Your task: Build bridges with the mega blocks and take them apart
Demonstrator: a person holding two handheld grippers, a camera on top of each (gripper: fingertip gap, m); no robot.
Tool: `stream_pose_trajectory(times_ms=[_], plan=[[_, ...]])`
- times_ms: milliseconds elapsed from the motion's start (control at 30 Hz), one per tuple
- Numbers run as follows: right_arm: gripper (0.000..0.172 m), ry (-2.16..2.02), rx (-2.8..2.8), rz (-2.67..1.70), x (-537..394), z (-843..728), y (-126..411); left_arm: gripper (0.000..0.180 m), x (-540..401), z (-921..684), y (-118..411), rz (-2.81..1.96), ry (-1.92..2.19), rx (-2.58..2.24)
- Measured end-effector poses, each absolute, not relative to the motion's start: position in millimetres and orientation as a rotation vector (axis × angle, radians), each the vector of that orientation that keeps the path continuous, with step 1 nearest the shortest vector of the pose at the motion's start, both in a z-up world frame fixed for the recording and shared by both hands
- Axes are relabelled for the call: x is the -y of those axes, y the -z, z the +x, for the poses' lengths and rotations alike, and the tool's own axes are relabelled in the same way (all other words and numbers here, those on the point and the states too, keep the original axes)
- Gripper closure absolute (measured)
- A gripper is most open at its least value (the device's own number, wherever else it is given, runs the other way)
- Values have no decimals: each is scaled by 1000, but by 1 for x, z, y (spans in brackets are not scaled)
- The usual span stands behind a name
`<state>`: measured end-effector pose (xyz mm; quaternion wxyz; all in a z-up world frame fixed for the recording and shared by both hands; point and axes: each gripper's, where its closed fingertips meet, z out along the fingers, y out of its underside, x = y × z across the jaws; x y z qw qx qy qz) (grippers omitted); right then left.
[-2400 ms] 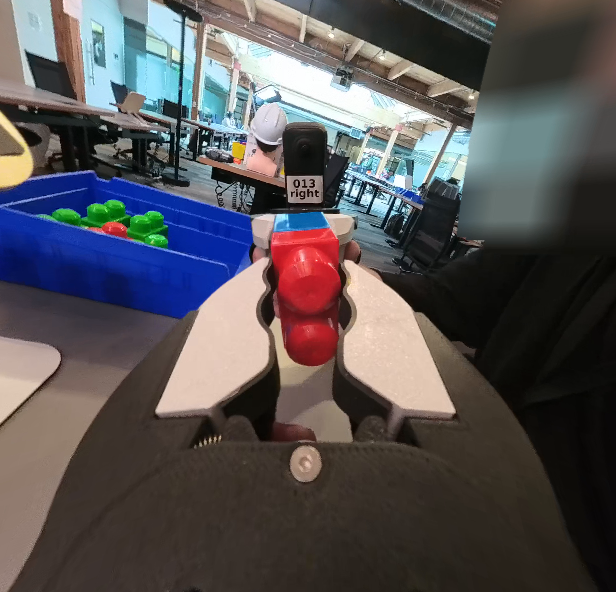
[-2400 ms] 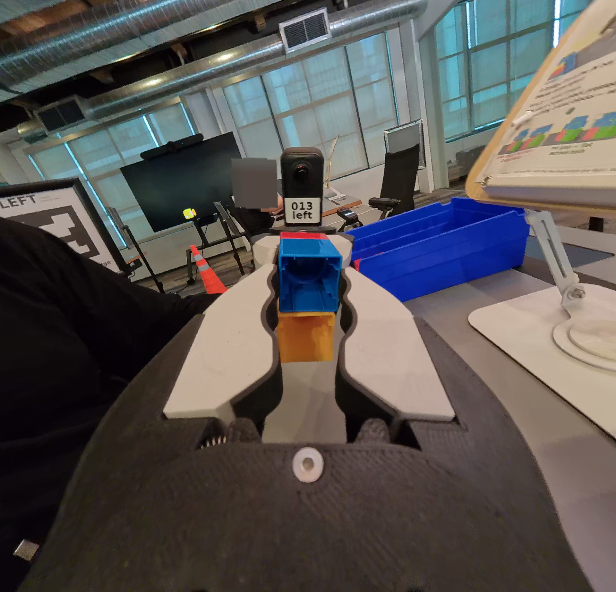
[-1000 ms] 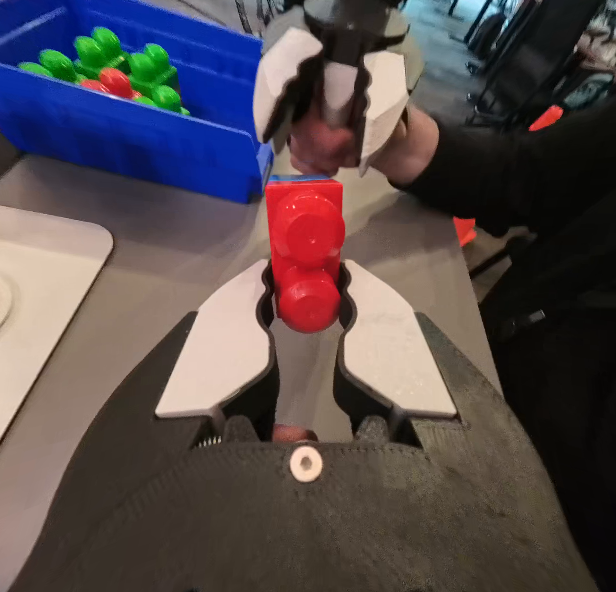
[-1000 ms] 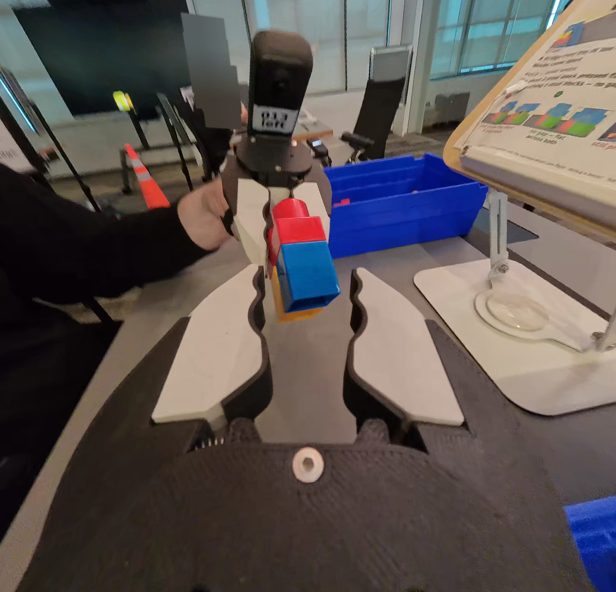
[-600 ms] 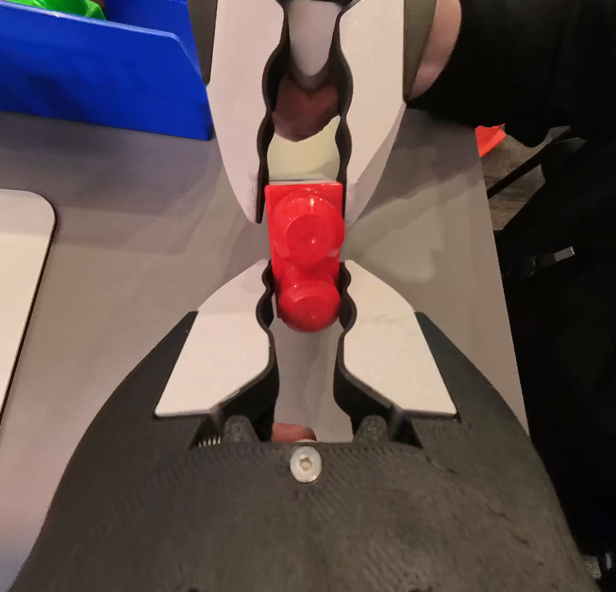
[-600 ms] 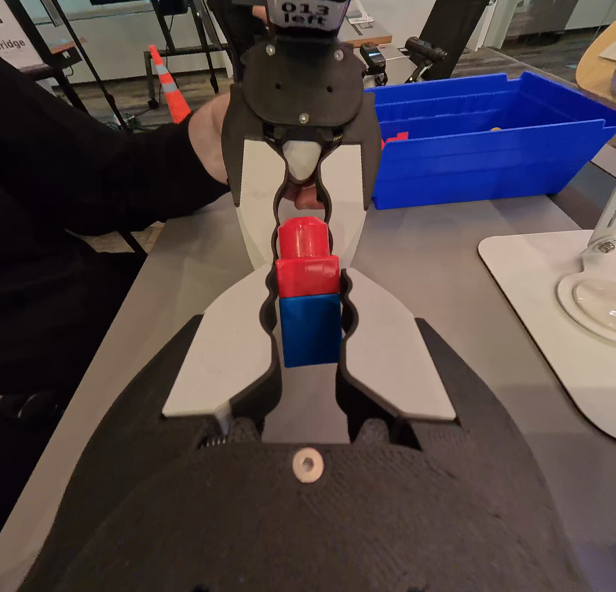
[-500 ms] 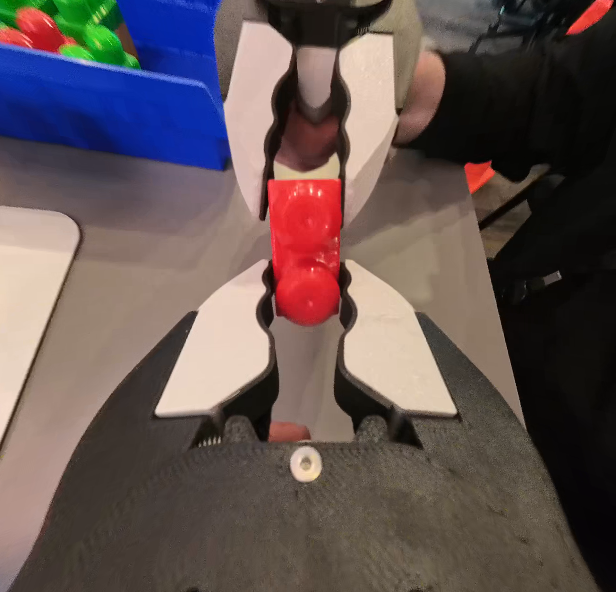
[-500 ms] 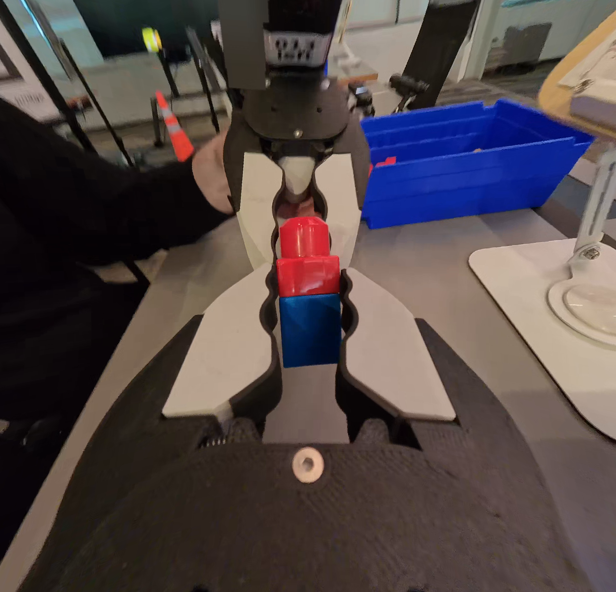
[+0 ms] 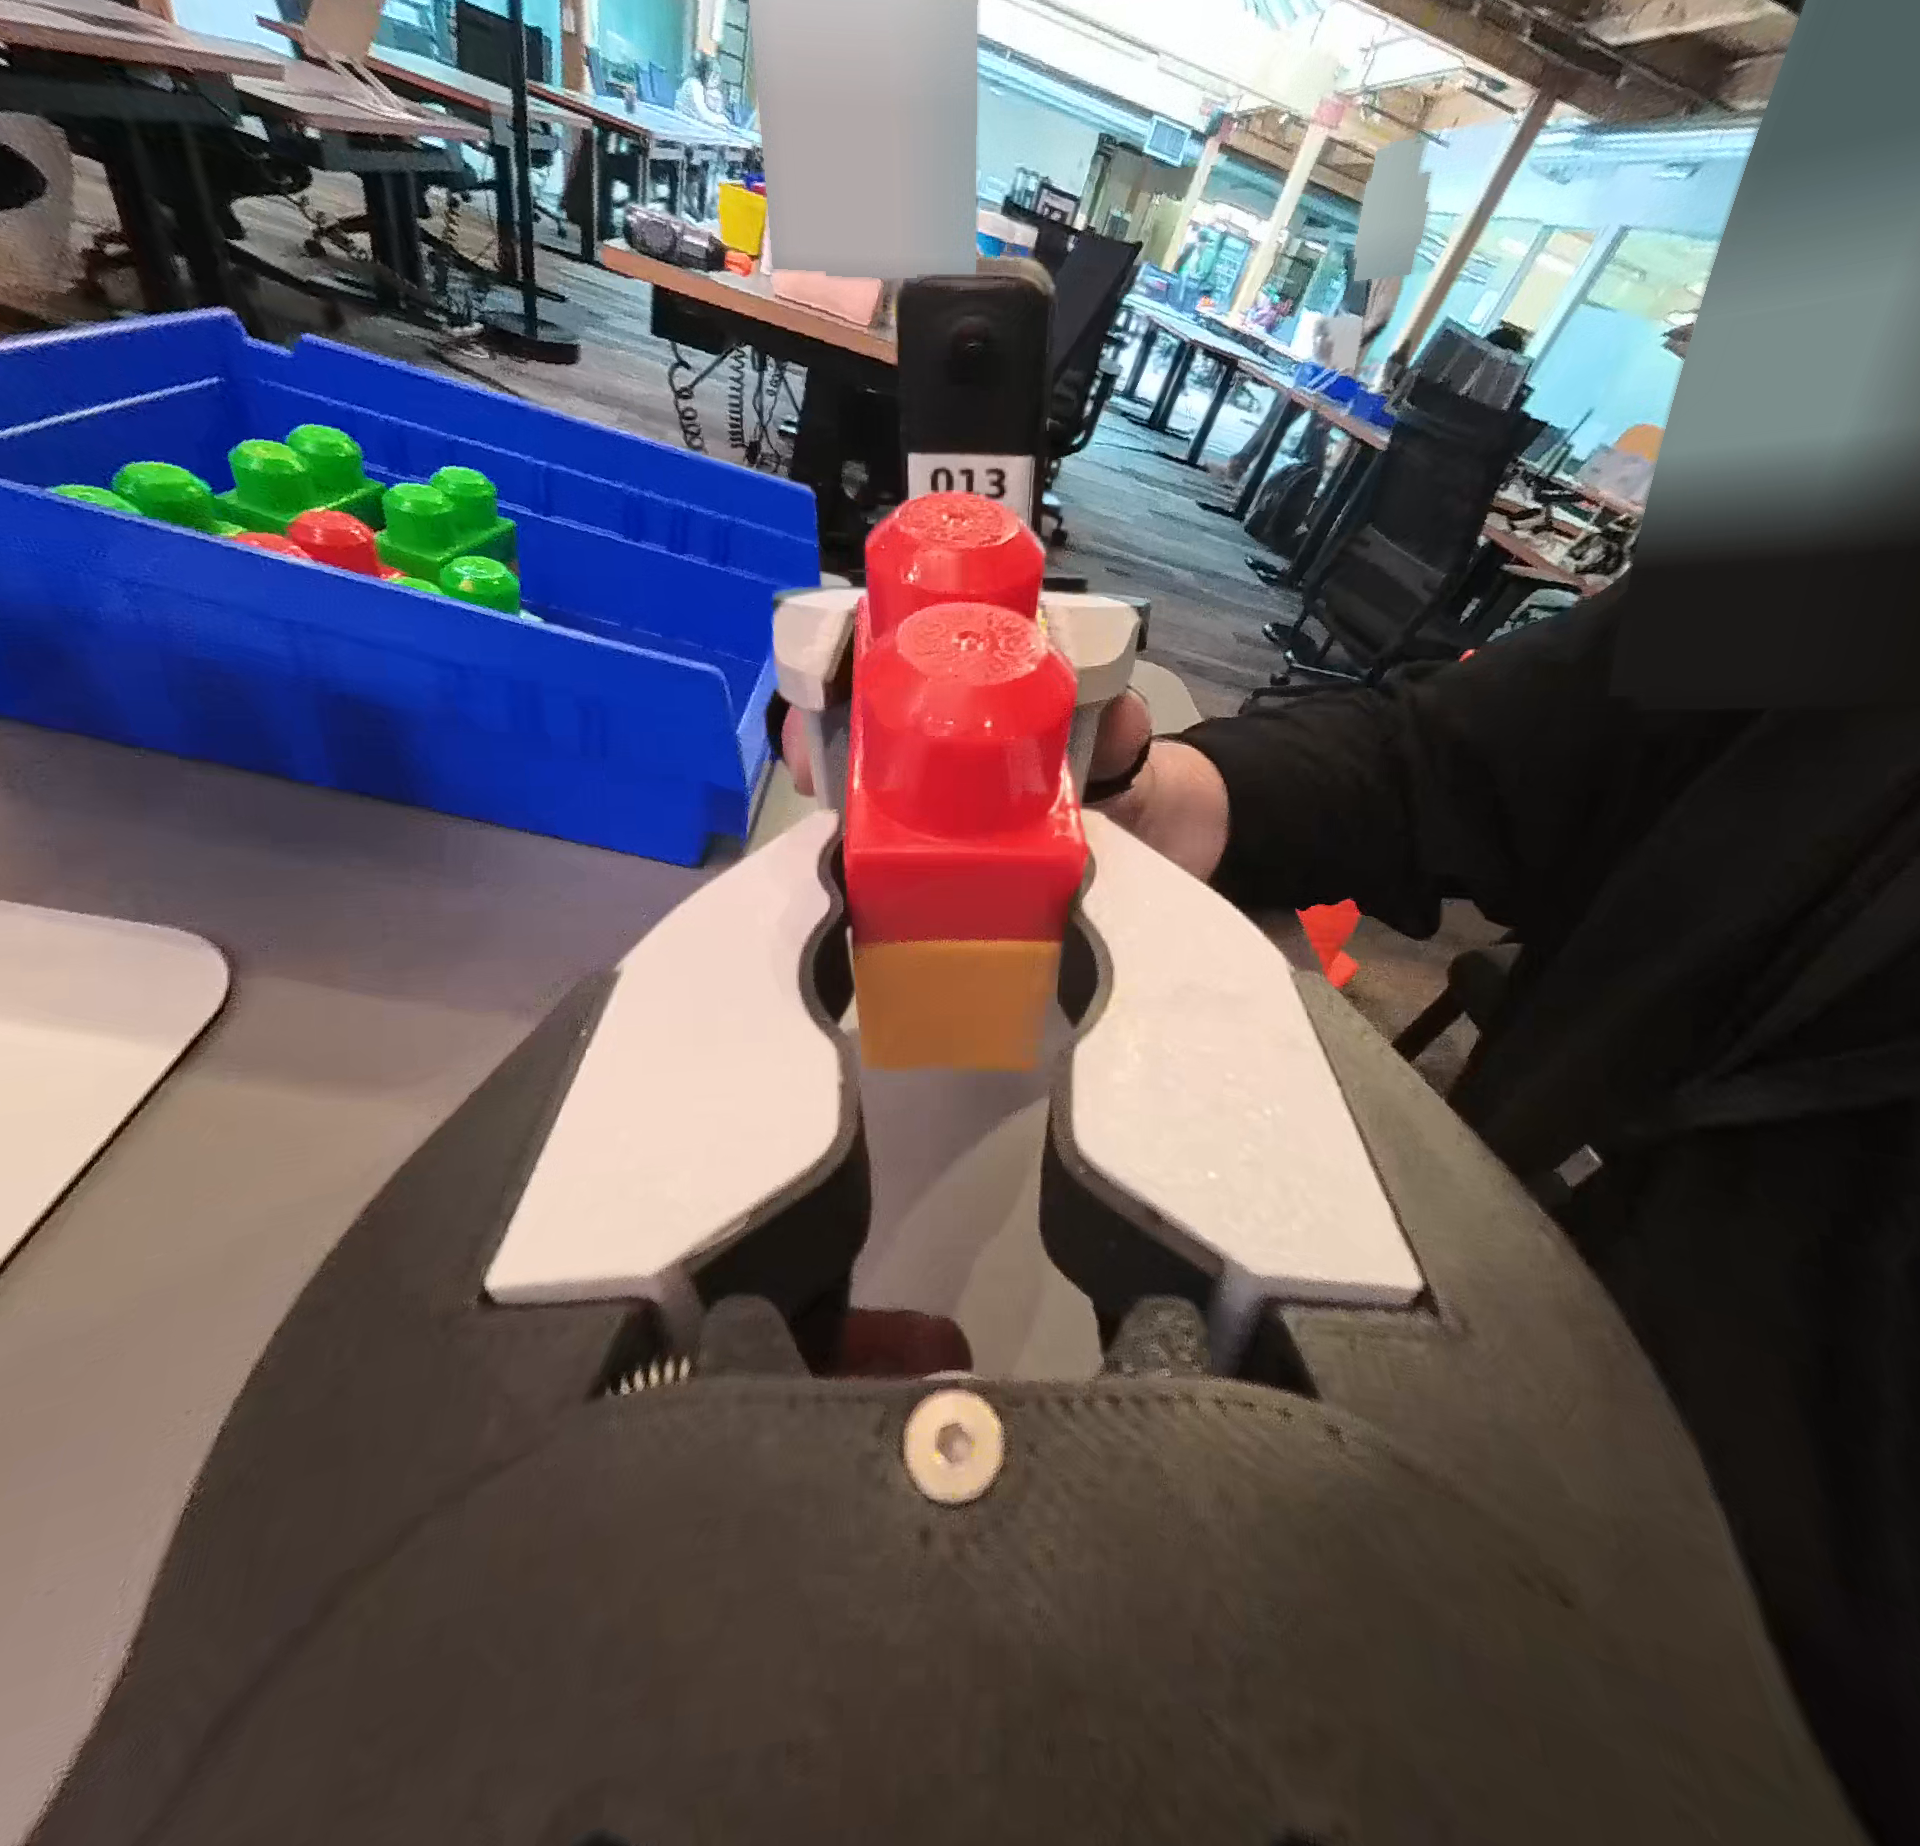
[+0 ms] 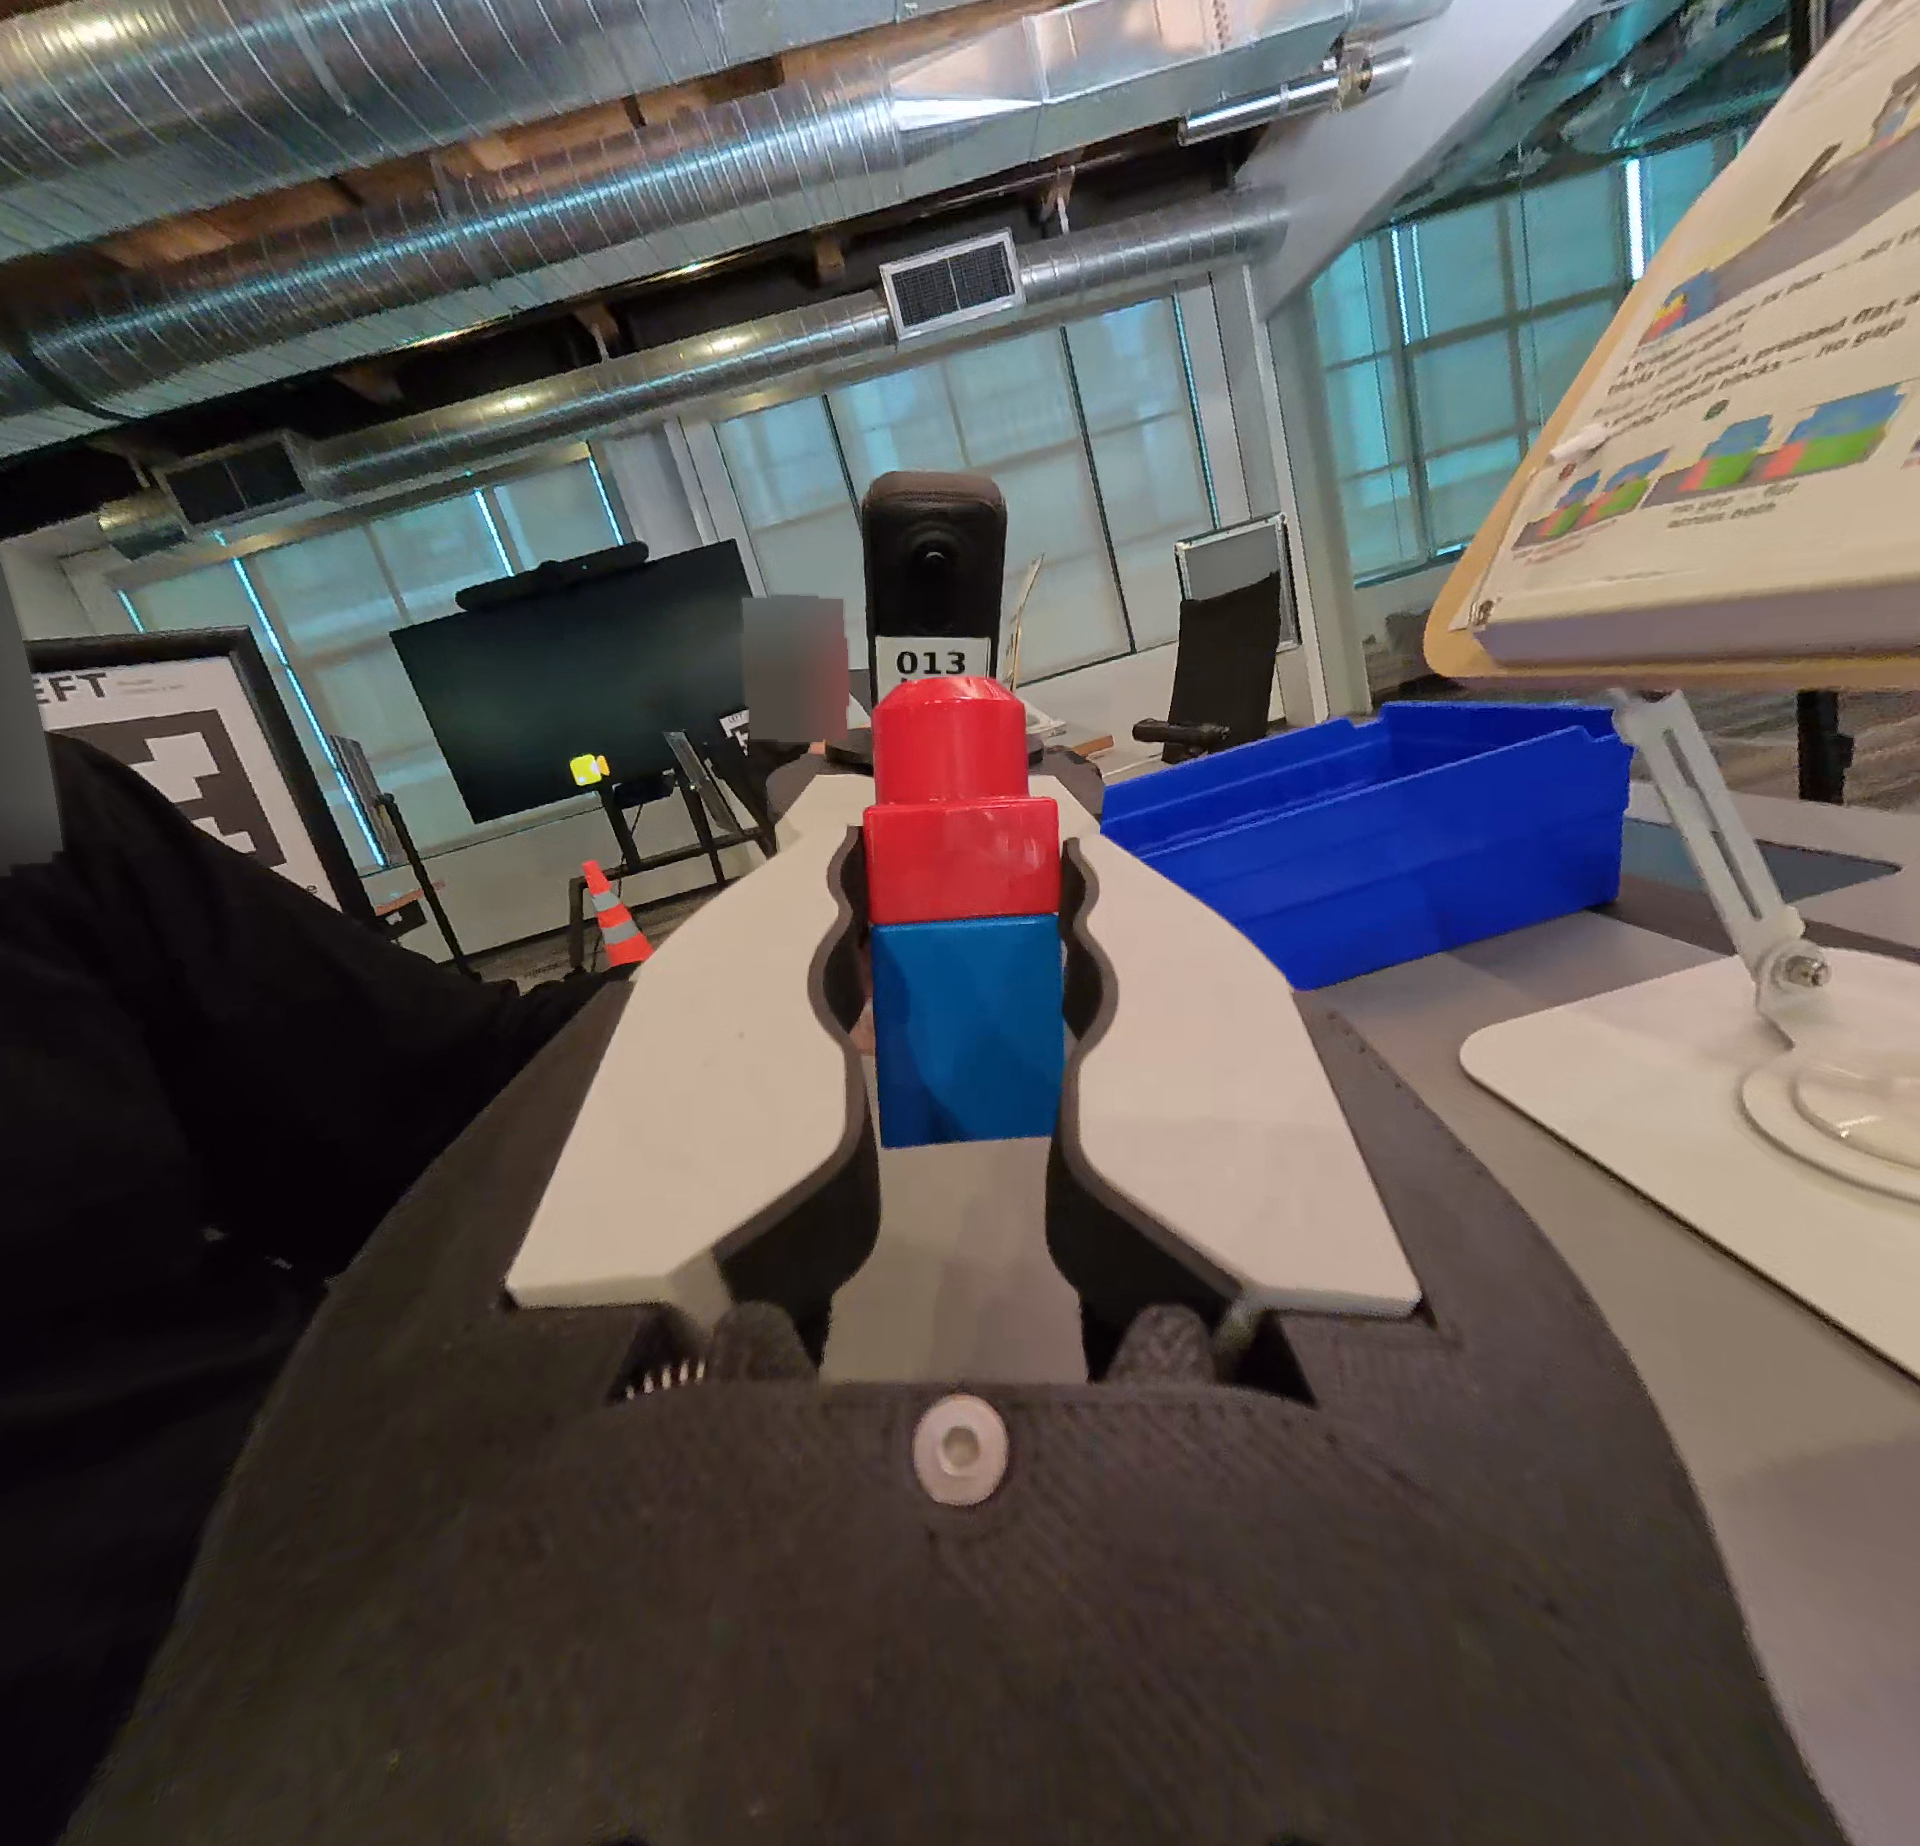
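My left gripper (image 9: 961, 923) clamps the red block (image 9: 961, 840) over what looks like an orange block (image 9: 951, 1007); my right gripper (image 10: 961, 955) pinches the blue block (image 10: 966, 1027) beneath

Writing in my two views, unquoted

Each black camera (image 9: 971, 362) facing me carries a white printed label (image 9: 967, 480), also seen from my right wrist (image 10: 930, 662). At the left a framed sign (image 10: 135, 747) has lettering, and a tilted instruction sheet (image 10: 1725, 425) bears small print.
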<state>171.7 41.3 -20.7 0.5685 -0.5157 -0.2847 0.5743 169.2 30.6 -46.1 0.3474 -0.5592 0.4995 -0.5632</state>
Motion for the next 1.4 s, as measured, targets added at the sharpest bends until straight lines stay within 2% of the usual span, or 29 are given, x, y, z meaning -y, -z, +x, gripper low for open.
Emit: stream_pose_trajectory(times_ms=[167, 300, 467, 567, 733, 767, 933, 1067, 1200, 1400], plan=[[136, -1318, 763, -1282, -41, 169, 29, 145, -32, 164, 54, -1507, 1354, -1379], [129, -1180, 917, -1343, -38, 171, 32, 145, -23, 160, 78, -1595, 1156, -1585], [141, -1169, 1137, -1464, -21, 159, 58, 145, -12, 165, 94, -1632, 1138, -1673], [141, -1162, 1144, -1488, -20, 158, 62, 145, -11, 164, 97, -1634, 1151, -1686], [142, -1158, 1061, -1481, -25, 162, 49, 143, -15, 168, 80, -1564, 1266, -1580], [142, -1158, 1043, -1486, -26, 163, 46, 135, -13, 168, 78, -1552, 1286, -1583], [141, -1077, 956, -1473, -34, 185, 24, 127, -23, 163, 69, -1549, 1257, -1527], [141, -888, 776, -1484, -52, 245, -7, 145, -33, 149, 73, -1567, 1210, -1499], [141, -680, 568, -1515, -66, 320, -28, 150, -36, 142, 77, -1570, 1239, -1476], [141, -456, 466, -1669, -84, 388, -5, 151, -39, 138, 88, -1601, 1259, -1474]])
